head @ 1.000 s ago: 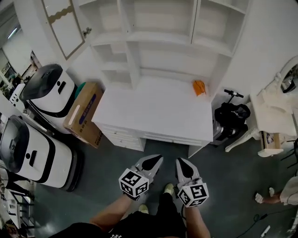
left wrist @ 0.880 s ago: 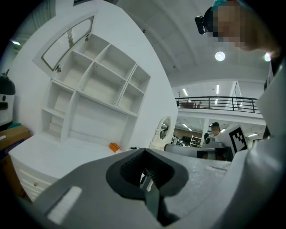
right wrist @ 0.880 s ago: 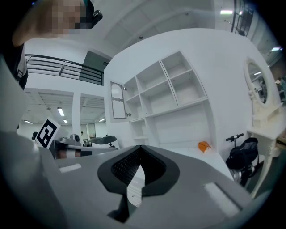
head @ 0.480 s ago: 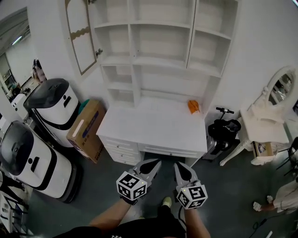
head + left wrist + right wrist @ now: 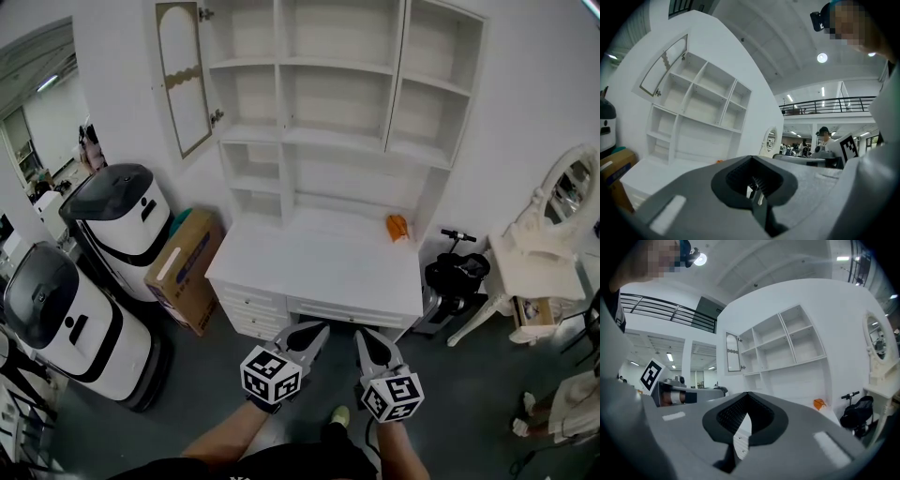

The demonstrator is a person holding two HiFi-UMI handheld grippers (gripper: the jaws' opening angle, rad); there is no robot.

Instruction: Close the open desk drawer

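Ahead, at 12 o'clock: tall white shelf unit (image 5: 309, 103), matte, square open cubbies. Below it, flat white worktop (image 5: 319, 267); desk drawer (image 5: 349, 313) under its front edge, how far out unclear. Brown cardboard box (image 5: 183, 267) at 10 o'clock. Left gripper (image 5: 321, 327) and right gripper (image 5: 360, 331): grey, pointed, both clenched, empty, touching nothing. Small orange object (image 5: 397, 227) at 1 o'clock.

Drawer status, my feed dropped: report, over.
Left gripper, right gripper shut, empty, short of desk. Drawer untouched, gap unclear. Nothing in the way.
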